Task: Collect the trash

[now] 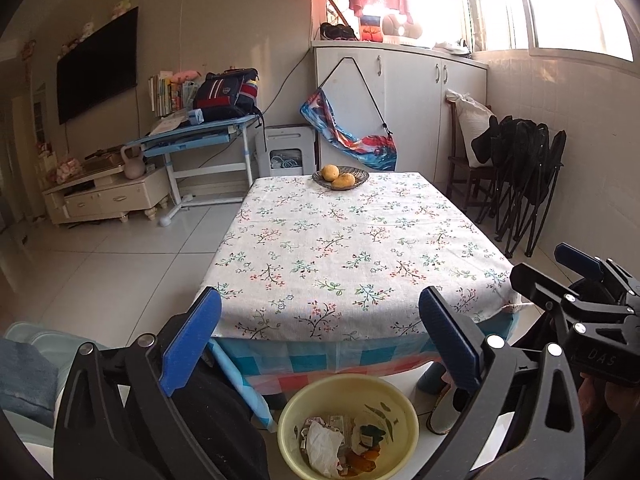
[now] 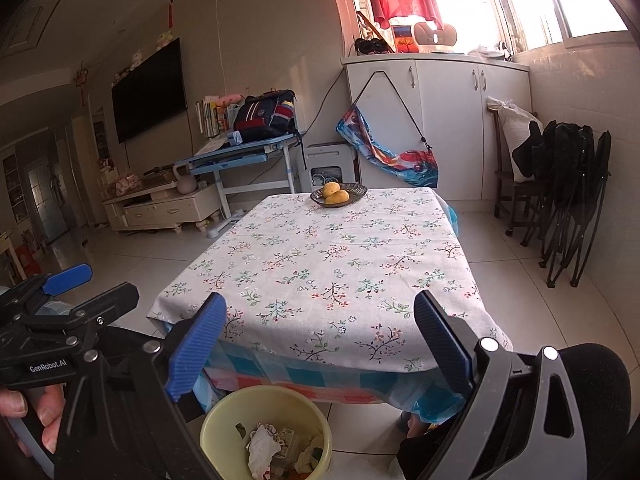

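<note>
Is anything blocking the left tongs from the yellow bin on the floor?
Nothing visible does. The round yellow plastic bin sits on the floor below the open left tongs, in front of the floral-clothed table, its trash-filled mouth uncovered.

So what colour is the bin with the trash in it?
Pale yellow bin, seen best in the left wrist view.

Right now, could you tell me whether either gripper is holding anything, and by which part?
Nothing is held. The left gripper and the right gripper are both open and empty above the yellow bin of trash.
</note>
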Demonstrator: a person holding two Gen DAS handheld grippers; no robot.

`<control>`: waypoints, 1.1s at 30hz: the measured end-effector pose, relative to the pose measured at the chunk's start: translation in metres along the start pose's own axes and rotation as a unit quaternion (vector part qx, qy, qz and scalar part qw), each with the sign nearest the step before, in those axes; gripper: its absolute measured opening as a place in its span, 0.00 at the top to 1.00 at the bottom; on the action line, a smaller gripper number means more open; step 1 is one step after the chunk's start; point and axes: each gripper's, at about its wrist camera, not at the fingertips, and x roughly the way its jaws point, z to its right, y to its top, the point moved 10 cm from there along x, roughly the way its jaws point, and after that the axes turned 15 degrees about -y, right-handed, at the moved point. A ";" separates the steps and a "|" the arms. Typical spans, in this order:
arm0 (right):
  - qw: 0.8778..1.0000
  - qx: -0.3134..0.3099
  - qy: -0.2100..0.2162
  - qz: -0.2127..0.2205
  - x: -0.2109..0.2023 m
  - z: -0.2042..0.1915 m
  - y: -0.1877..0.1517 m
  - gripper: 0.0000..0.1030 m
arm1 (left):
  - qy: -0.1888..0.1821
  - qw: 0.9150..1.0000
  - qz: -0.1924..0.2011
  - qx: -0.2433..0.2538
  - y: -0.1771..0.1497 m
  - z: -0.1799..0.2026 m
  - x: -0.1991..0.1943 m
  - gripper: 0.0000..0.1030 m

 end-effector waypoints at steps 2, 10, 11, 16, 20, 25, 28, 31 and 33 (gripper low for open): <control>1.000 -0.005 -0.004 0.007 -0.003 -0.001 0.000 0.11 | 0.000 1.000 0.004 -0.001 0.002 0.001 -0.002 0.07; 0.999 -0.010 -0.017 0.029 -0.011 0.004 0.002 0.08 | 0.001 1.000 0.018 -0.002 0.009 0.006 -0.010 0.07; 0.999 -0.009 -0.018 0.031 -0.012 0.005 0.002 0.08 | 0.001 1.000 0.019 -0.001 0.010 0.007 -0.010 0.07; 0.999 -0.005 -0.023 0.035 -0.013 0.009 0.003 0.07 | 0.004 1.000 0.022 0.000 0.012 0.010 -0.012 0.07; 0.999 -0.004 -0.025 0.037 -0.013 0.011 0.003 0.07 | 0.008 1.000 0.023 0.000 0.013 0.011 -0.013 0.07; 0.999 -0.003 -0.026 0.037 -0.013 0.011 0.002 0.07 | 0.010 1.000 0.022 0.001 0.014 0.011 -0.013 0.07; 0.999 -0.003 -0.026 0.037 -0.013 0.011 0.002 0.07 | 0.010 1.000 0.024 0.001 0.015 0.011 -0.014 0.07; 0.999 -0.003 -0.026 0.036 -0.013 0.012 0.002 0.07 | 0.010 1.000 0.024 0.001 0.016 0.011 -0.013 0.07; 0.999 -0.004 -0.026 0.036 -0.013 0.012 0.002 0.07 | 0.011 1.000 0.025 0.001 0.016 0.010 -0.014 0.07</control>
